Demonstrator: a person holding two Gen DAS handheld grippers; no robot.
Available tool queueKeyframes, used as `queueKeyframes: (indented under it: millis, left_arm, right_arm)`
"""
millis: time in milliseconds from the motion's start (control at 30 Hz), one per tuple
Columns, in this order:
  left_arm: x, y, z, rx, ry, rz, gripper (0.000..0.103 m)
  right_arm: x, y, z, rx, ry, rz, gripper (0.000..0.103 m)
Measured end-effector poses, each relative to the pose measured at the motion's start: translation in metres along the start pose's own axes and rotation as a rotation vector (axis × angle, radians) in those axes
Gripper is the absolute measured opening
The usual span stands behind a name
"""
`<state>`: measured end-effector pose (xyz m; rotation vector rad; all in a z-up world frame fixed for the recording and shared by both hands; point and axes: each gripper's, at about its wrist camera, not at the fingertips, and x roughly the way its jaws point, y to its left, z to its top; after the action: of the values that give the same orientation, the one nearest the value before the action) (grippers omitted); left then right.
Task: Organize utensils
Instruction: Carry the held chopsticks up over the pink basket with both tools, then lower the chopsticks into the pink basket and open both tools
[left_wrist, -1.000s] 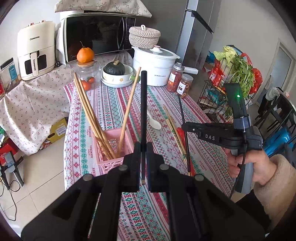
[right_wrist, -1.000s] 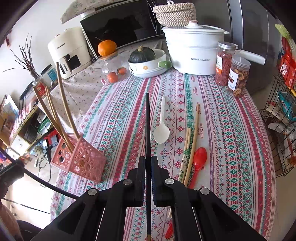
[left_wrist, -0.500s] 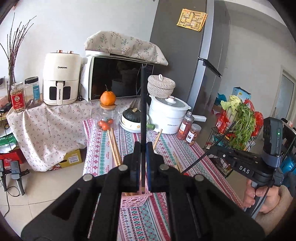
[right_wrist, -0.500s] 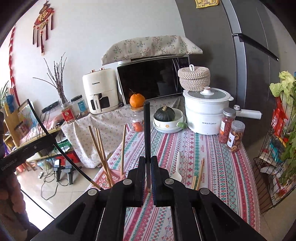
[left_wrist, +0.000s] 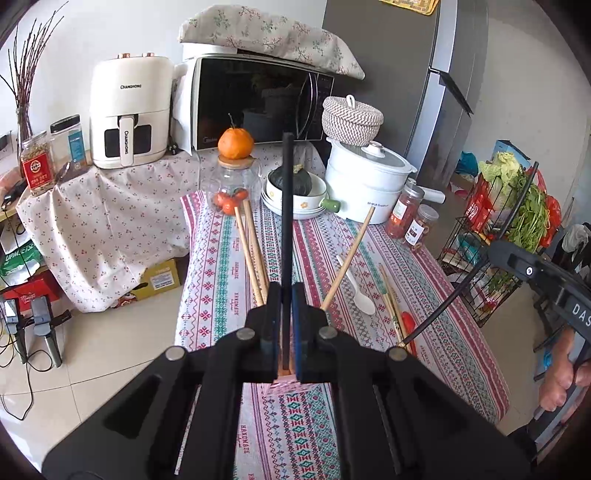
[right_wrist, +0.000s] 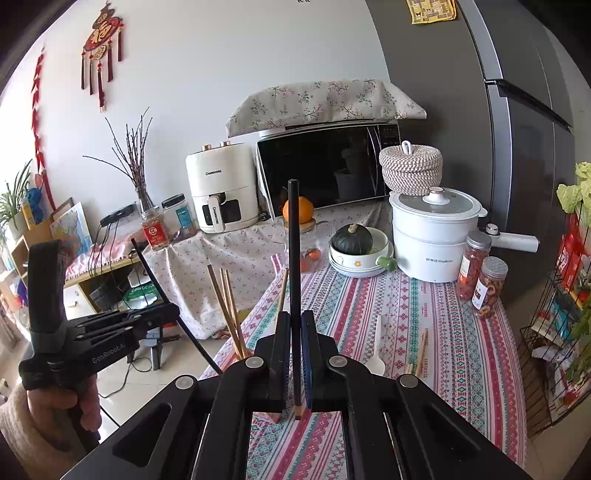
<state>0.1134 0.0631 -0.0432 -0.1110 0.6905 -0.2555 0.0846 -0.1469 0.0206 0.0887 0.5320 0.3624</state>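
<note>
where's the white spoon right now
The white spoon lies flat on the striped tablecloth, in the left wrist view to the right of the gripper, between a leaning wooden chopstick and the loose chopsticks beside the red spoon.

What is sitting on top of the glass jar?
An orange sits on the glass jar's wooden lid. Inside are small red fruits; the black chopstick hides part of the jar in the right wrist view.

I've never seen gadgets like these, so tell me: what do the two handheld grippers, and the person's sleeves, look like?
Both are matte black plastic with silver rivets at the joints. The left gripper carries white "GenRobot.AI" lettering on its side above a pistol-style handle; the right gripper shows white letters "DAS" and a thin black cable. The jaws have blue-edged pads. The sleeve is fuzzy cream fabric.
</note>
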Motion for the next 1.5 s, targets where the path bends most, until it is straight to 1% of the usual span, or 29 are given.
queueKeyframes:
  millis: [67, 133, 200, 233, 267, 300, 333, 367, 400, 533, 600, 700, 800, 867, 1033, 1200, 1333, 1367, 1433, 1467, 1500]
  left_arm:
    - [0.011, 0.002, -0.001, -0.013, 0.039, -0.003, 0.006]
    - [0.019, 0.003, -0.002, -0.017, 0.058, 0.0, 0.006]
    - [0.024, 0.004, -0.002, -0.02, 0.064, -0.006, 0.006]
    - [0.025, 0.005, -0.001, -0.027, 0.053, -0.004, 0.007]
    - [0.026, 0.006, 0.0, -0.028, 0.044, -0.003, 0.015]
    - [0.025, 0.006, 0.0, -0.03, 0.035, 0.002, 0.031]
    - [0.023, 0.007, 0.001, -0.037, 0.023, 0.008, 0.041]
    - [0.022, 0.008, 0.002, -0.046, 0.008, 0.011, 0.054]
    - [0.018, 0.009, 0.002, -0.052, -0.003, 0.011, 0.056]
    - [0.012, 0.014, 0.001, -0.065, 0.01, 0.005, 0.058]
    - [0.011, 0.018, -0.002, -0.067, 0.031, 0.015, 0.062]
    - [0.012, 0.025, -0.009, -0.072, 0.068, 0.027, 0.062]
    - [0.012, 0.031, -0.017, -0.076, 0.099, 0.028, 0.063]
    - [0.013, 0.035, -0.021, -0.072, 0.116, 0.035, 0.063]
    - [0.015, 0.042, -0.028, -0.07, 0.152, 0.043, 0.063]
    - [0.015, 0.046, -0.03, -0.074, 0.163, 0.041, 0.063]
    - [0.016, 0.048, -0.031, -0.071, 0.169, 0.037, 0.064]
    - [0.016, 0.047, -0.031, -0.069, 0.17, 0.037, 0.065]
    - [0.016, 0.047, -0.031, -0.066, 0.17, 0.037, 0.067]
    - [0.016, 0.046, -0.031, -0.065, 0.169, 0.037, 0.068]
    - [0.015, 0.046, -0.032, -0.063, 0.169, 0.036, 0.069]
  right_arm:
    - [0.001, 0.001, 0.001, 0.003, -0.003, 0.008, 0.005]
    - [0.002, 0.003, 0.002, 0.008, -0.01, 0.016, 0.005]
    - [0.002, 0.004, 0.004, 0.013, -0.019, 0.027, 0.005]
    - [0.002, 0.005, 0.005, 0.014, -0.025, 0.032, 0.005]
    - [0.003, 0.006, 0.005, 0.015, -0.031, 0.036, 0.005]
    - [0.003, 0.007, 0.006, 0.017, -0.036, 0.04, 0.005]
    - [0.004, 0.008, 0.007, 0.019, -0.038, 0.044, 0.005]
    - [0.005, 0.009, 0.008, 0.021, -0.041, 0.049, 0.005]
    - [0.006, 0.01, 0.008, 0.024, -0.044, 0.054, 0.005]
    - [0.01, 0.015, 0.01, 0.028, -0.056, 0.068, 0.005]
    - [0.013, 0.017, 0.011, 0.03, -0.064, 0.074, 0.005]
    - [0.018, 0.021, 0.013, 0.036, -0.071, 0.085, 0.005]
    - [0.027, 0.026, 0.014, 0.033, -0.058, 0.089, 0.005]
    - [0.038, 0.031, 0.013, 0.02, -0.032, 0.07, 0.005]
    - [0.072, 0.042, 0.004, -0.024, 0.072, 0.008, 0.005]
    - [0.098, 0.054, -0.007, -0.07, 0.153, -0.011, 0.006]
    - [0.112, 0.057, -0.014, -0.074, 0.187, -0.009, 0.006]
    - [0.114, 0.057, -0.015, -0.066, 0.189, 0.0, 0.007]
    - [0.115, 0.055, -0.014, -0.051, 0.178, 0.03, 0.013]
    - [0.114, 0.054, -0.014, -0.046, 0.167, 0.042, 0.021]
    - [0.112, 0.053, -0.013, -0.041, 0.154, 0.048, 0.026]
